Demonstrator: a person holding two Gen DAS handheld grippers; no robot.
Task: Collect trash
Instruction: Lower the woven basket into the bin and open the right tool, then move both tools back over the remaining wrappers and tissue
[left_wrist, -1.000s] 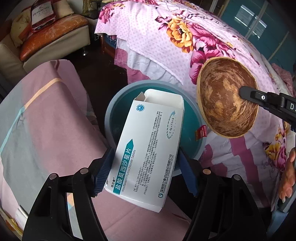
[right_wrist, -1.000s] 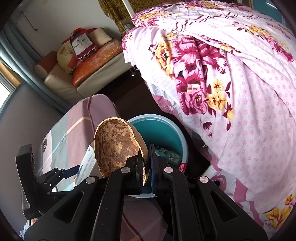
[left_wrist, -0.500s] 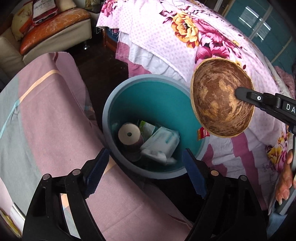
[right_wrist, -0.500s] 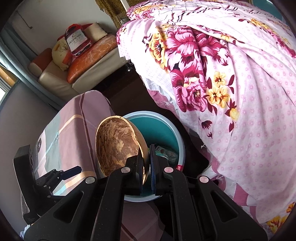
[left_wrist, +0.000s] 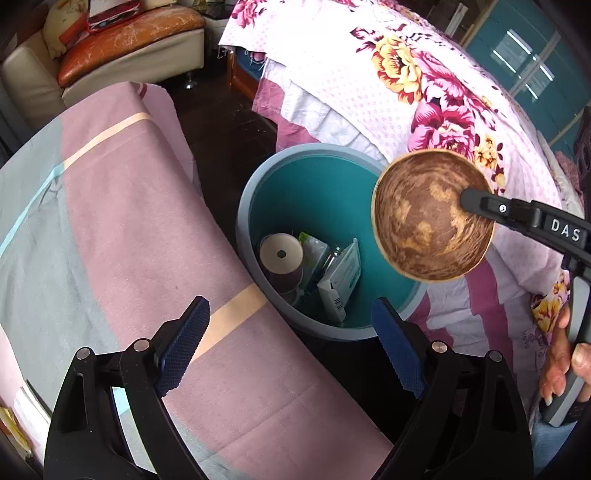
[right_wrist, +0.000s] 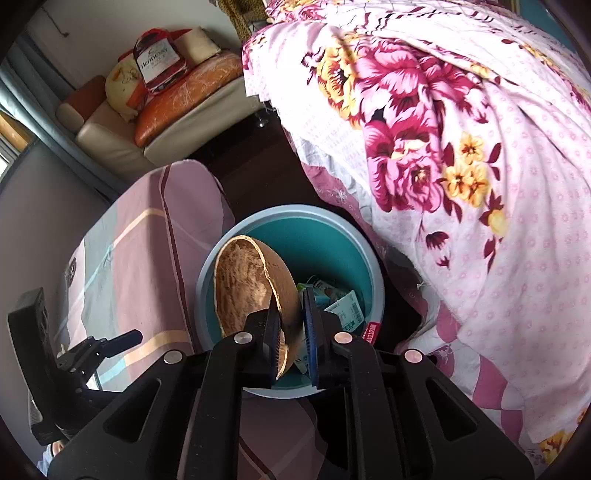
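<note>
The right claw (right_wrist: 291, 332) pinches the shell (right_wrist: 255, 291) by its rim, above the bin (left_wrist: 258, 206). The left claw (left_wrist: 291, 350) hangs spread and empty. Released off-centre, the shell could strike the bin's edge and drop to the floor.

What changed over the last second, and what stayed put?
The left gripper let go of the white medicine box, which dropped into the teal bin; its jaws now stand open and empty. The right gripper stays clamped on the coconut shell, edging over the bin.
</note>
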